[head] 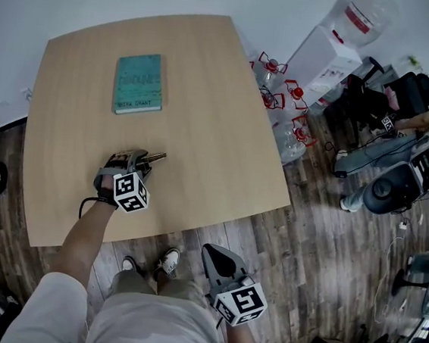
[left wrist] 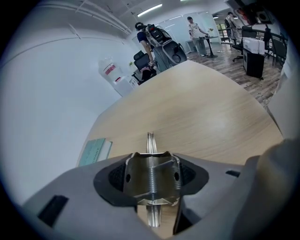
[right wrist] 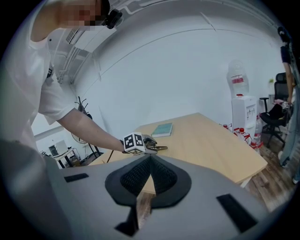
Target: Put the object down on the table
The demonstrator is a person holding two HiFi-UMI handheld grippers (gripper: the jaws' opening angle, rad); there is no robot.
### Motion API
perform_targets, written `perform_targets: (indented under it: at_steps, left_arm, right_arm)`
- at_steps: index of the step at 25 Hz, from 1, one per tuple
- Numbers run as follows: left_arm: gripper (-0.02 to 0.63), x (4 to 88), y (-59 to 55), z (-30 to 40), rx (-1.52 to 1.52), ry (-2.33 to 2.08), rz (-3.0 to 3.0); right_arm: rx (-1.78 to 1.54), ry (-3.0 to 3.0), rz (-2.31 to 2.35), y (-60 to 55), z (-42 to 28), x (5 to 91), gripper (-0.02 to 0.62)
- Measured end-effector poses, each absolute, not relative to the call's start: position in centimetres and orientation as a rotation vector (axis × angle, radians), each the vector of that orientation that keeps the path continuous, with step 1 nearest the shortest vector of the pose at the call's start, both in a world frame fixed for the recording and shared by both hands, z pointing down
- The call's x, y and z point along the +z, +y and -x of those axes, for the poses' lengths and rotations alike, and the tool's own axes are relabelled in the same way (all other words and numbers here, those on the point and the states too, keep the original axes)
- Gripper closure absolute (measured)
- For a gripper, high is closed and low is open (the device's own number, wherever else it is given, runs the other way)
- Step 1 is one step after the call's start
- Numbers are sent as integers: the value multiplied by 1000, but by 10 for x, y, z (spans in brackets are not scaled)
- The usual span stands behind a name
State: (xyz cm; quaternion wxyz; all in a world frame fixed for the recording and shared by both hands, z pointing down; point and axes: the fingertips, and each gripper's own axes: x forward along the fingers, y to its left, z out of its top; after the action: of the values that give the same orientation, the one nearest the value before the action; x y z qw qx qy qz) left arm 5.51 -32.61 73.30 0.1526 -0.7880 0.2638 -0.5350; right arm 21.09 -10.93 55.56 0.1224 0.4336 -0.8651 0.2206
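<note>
My left gripper [head: 138, 159] is over the front left part of the wooden table [head: 211, 128] and is shut on a metal spring tool [left wrist: 151, 180]. The tool's body with its coil spring sits between the pads, and its thin paired blades [left wrist: 150, 140] stick out forward over the tabletop. From the right gripper view the tool [right wrist: 158, 148] looks close above the table; I cannot tell whether it touches. My right gripper [head: 222, 261] hangs off the table's front edge beside my legs, shut with nothing in it [right wrist: 150, 161].
A teal book [head: 138, 83] lies flat at the table's far left. Right of the table stand a water dispenser [head: 330, 53] and several water jugs [head: 279, 98] on the wooden floor. Office chairs and equipment [head: 397, 171] fill the right side. My shoes [head: 167, 261] are below the front edge.
</note>
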Motion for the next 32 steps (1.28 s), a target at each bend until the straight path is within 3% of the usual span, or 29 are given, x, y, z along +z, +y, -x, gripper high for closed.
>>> perform_targets:
  at_steps: [13, 32]
  left_arm:
    - [410, 742, -320, -59, -1545, 815, 2464]
    - [351, 743, -300, -60, -1464, 818, 2670]
  right_arm:
    - [664, -2549, -1231, -110, -207, 562, 598]
    - [683, -2560, -1229, -113, -195, 559, 598]
